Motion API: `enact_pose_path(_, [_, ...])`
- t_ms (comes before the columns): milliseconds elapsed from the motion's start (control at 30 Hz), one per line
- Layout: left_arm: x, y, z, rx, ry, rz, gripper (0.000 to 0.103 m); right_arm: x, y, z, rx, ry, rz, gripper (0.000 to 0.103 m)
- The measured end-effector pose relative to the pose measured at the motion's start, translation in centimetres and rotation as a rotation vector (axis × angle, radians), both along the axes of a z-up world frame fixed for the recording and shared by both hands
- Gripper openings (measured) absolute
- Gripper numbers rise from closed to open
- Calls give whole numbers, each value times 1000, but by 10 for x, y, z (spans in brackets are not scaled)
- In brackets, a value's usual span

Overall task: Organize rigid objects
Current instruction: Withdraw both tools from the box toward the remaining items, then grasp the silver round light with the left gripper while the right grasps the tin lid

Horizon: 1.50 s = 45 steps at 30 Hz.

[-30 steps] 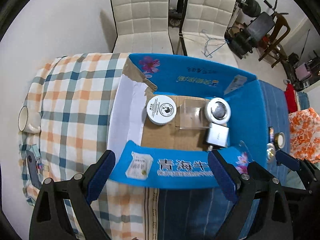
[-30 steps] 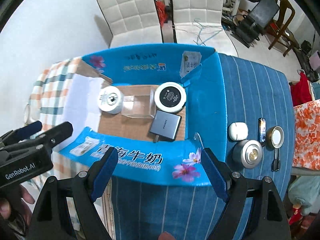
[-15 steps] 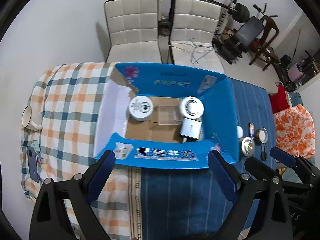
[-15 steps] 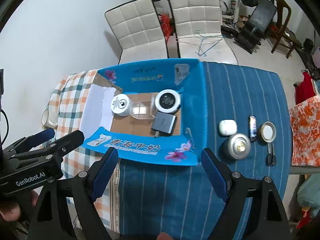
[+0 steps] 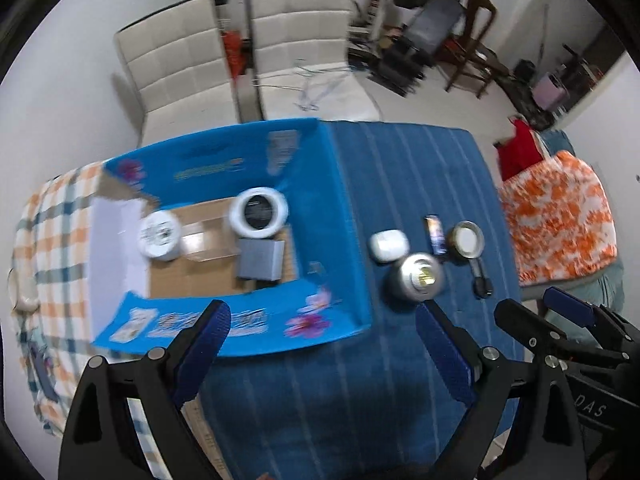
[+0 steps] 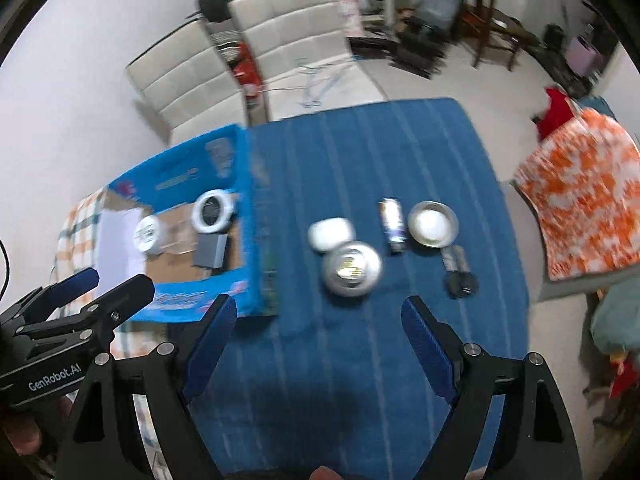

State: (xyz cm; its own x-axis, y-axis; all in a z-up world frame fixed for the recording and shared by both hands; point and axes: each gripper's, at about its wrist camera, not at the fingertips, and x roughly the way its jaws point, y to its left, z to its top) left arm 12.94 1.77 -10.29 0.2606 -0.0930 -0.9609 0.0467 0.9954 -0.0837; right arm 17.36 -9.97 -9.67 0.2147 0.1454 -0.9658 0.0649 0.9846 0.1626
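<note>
Black left gripper [image 6: 86,292] marked "GenRobot.AI", wide, empty | right gripper [image 6: 316,324] wide, empty | box [image 5: 320,208] print blurred

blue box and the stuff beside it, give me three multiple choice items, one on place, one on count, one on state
1. Where is the silver tin?
A. inside the blue box
B. on the blue cloth
C. on a chair

2. How many things lie inside the blue box?
A. four
B. one
C. seven

3. How is the right claw?
A. shut on a tin
B. open and empty
C. shut on the box flap

Answers: 1 B, it sits on the blue cloth right of the box. 2 A, two round jars, a clear case and a grey block. 3 B, its jaws stand wide with nothing between.
</note>
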Motion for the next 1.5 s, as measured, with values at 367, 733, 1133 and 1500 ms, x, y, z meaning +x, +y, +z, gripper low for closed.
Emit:
enact_pose_path(367, [29,-92,-64,6,109,-128,95,3,-118,-54,-58,99,-179,87])
enact_pose_path(733, [61,-149,-159,57,223,-167,95,42,-170,-147,36,199,-243,87])
enact_pose_path(1133, [71,-156,-217,125,277,-125,69,98,-149,-215,50,259,-163,87])
enact_pose_path(1500, [68,-153,-217,95,263,-120,69,110,-138,-232,46,253,-162,73])
